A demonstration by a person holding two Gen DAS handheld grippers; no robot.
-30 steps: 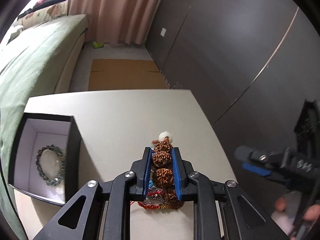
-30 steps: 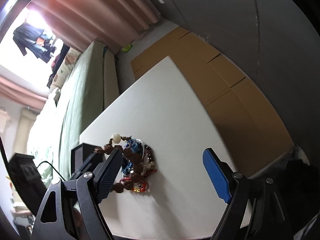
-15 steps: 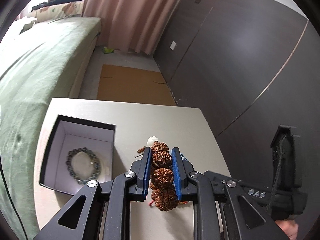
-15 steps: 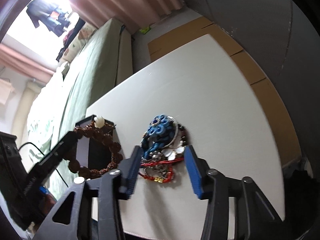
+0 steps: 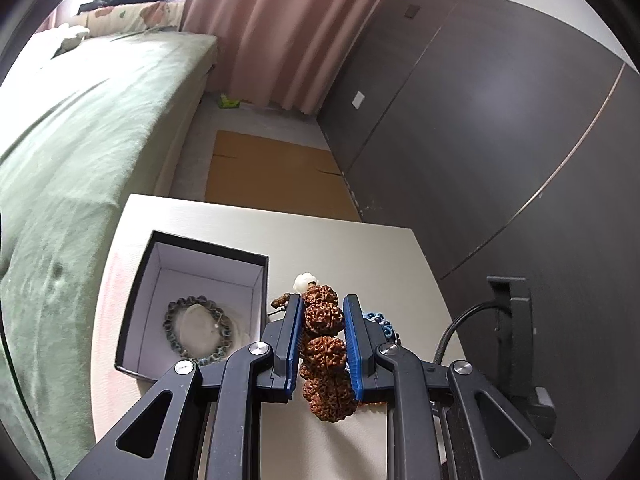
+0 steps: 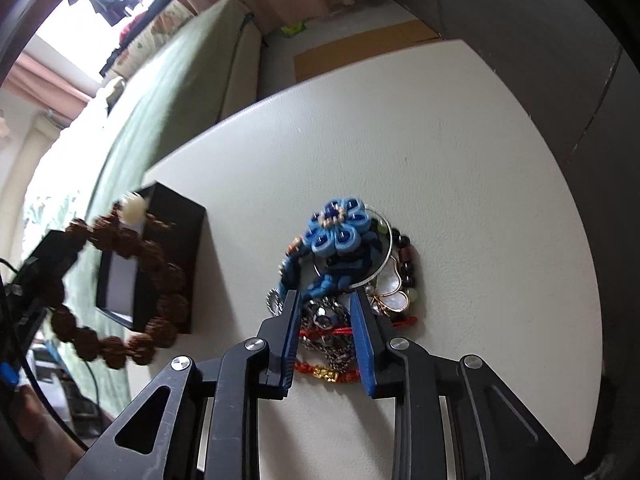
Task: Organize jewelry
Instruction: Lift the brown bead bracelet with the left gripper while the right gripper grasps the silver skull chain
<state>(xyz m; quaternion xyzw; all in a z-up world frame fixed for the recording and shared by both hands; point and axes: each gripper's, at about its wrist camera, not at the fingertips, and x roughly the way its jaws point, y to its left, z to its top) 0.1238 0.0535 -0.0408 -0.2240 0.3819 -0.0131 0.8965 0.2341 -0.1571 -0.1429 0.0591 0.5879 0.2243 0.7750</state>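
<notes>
Left gripper (image 5: 322, 312) is clamped on the brown rudraksha-type bead bracelet (image 5: 322, 344): wrinkled seed beads pinched between the blue pads (image 5: 295, 336), one white bead (image 5: 304, 281) at the far end of the strand. In the right wrist view the same bracelet (image 6: 120, 284) hangs as a full loop off the table, in front of the black box.

Landmark: black jewelry box (image 5: 208, 254), lidless, white inside, sitting on the white table (image 5: 280, 232) on the side nearest the green bed (image 5: 80, 140).
- Inside the box: a grey-green bead bracelet (image 5: 198, 332) lying flat on the floor of it.
- Held bracelet: just right of the box's right wall, above table level, not in the box.
- Jewelry pile (image 6: 348, 276): on the table well right of the box. Blue fabric flower piece (image 6: 338, 228) on top, thin silver hoop, dark bead string, shell-like pendant, red cords and steel chain underneath.

Right gripper (image 6: 326, 312) is down at the near edge of the pile, jaws narrowed around the chain (image 6: 328, 320) and red cord. Can't tell if the pads are actually biting or just straddling; small gaps show either side.

Brown cardboard (image 5: 276, 176) lies on the floor beyond the table.
</notes>
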